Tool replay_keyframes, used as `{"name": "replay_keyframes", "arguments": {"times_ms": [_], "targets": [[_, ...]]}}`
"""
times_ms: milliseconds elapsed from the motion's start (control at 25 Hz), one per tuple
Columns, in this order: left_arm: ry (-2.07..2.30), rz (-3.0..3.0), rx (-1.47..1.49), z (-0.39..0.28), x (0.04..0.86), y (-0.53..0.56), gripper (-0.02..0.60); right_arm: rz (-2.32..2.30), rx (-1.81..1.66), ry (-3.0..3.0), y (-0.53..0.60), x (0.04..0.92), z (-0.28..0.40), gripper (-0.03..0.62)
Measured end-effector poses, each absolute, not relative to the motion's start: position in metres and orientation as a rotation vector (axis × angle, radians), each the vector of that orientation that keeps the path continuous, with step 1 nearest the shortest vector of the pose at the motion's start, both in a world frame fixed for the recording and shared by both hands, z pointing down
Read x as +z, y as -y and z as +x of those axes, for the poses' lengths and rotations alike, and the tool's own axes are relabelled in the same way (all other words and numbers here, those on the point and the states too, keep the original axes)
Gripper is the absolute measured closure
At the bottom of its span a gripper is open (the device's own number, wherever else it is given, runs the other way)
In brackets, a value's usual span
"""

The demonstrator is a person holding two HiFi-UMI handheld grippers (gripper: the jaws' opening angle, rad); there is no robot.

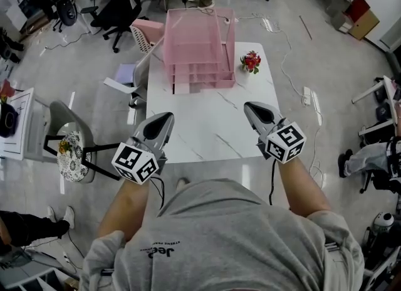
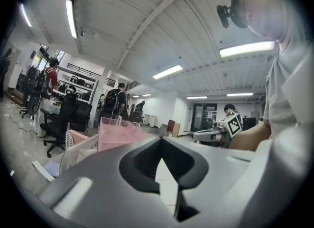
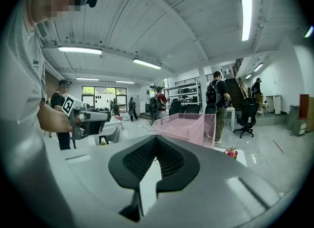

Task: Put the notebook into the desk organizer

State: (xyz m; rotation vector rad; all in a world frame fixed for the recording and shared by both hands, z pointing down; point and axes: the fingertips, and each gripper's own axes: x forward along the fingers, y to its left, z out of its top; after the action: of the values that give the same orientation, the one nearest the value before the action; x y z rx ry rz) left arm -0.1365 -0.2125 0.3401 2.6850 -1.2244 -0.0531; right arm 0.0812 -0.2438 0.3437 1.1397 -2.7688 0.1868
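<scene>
1. Grippers, near edge: the left gripper and right gripper hover side by side over the near part of the white marble-patterned table top, tips pointing far. Each gripper view shows its jaws meeting at the tip with nothing between them, so both are closed and empty.
2. Table middle: no notebook shows on it in any view.
3. Far end: the pink wire-mesh desk organizer is a stack of trays with a tall basket on top, its fronts facing near. It lies straight ahead between the two grippers, a little closer to the left one's line. A small pot of red flowers stands just beside its right side, apart from it.
4. Off the table, far left: a pale lilac flat thing lies low beside the table. I cannot tell whether it is the notebook. If it is, it sits far-left of the left gripper, the nearer one.
5. Judgement: the task looks unstarted or already finished. Any insertion would run near-to-far into the tray fronts, with the notebook held flat.
</scene>
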Motion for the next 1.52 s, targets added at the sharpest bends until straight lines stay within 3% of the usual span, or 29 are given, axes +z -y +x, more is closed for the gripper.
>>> {"name": "replay_keyframes", "arguments": {"times_ms": [1520], "targets": [[1.210, 2.697, -0.033, -0.1297, 0.3399, 0.2124, 0.523, 1.139, 0.183, 2.731, 0.2457, 0.3462, 0.0873, 0.594]]}}
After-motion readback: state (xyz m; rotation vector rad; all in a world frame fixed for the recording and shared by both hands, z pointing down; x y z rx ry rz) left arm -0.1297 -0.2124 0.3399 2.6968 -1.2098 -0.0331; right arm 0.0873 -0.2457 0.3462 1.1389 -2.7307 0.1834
